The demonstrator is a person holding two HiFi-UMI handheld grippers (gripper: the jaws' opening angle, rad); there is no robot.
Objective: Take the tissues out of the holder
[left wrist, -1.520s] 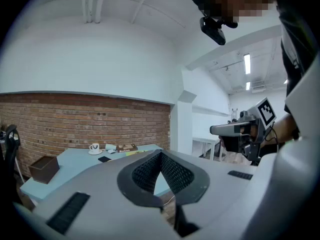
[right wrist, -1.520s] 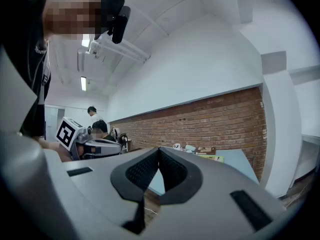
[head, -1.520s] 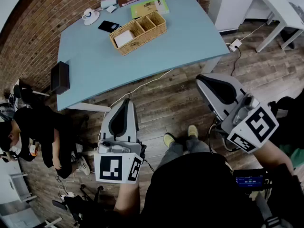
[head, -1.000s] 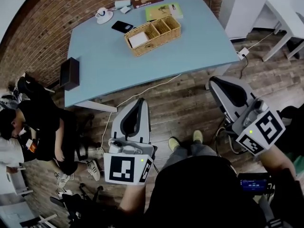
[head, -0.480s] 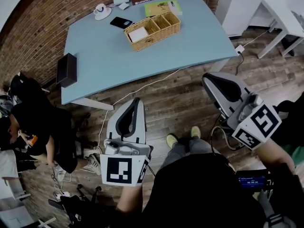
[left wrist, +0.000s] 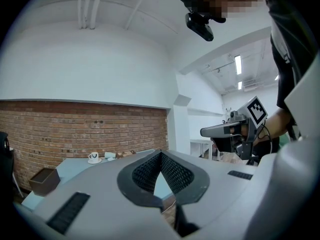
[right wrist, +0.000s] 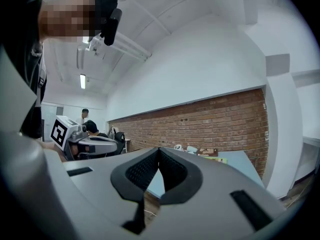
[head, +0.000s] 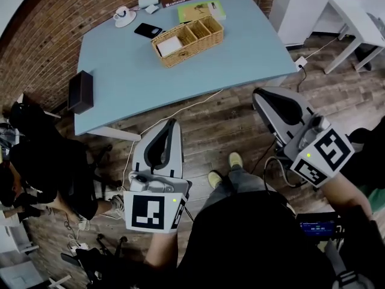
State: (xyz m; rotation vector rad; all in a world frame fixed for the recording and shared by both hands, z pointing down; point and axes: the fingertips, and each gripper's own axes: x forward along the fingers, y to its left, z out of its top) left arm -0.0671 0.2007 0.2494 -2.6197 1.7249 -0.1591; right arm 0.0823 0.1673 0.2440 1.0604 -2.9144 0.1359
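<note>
Not begun: the white tissues [head: 169,46] sit in the woven wicker holder [head: 182,56]; the left hand-held gripper [head: 172,124] and right hand-held gripper [head: 259,96], both clenched and empty, are well apart from it.

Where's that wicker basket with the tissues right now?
In the head view the wicker basket sits on the far part of the blue table, a flat black item just to its left and a green booklet right behind it.

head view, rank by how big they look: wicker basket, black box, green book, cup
1. wicker basket
2. green book and black box: too alike to rank
3. cup
</note>
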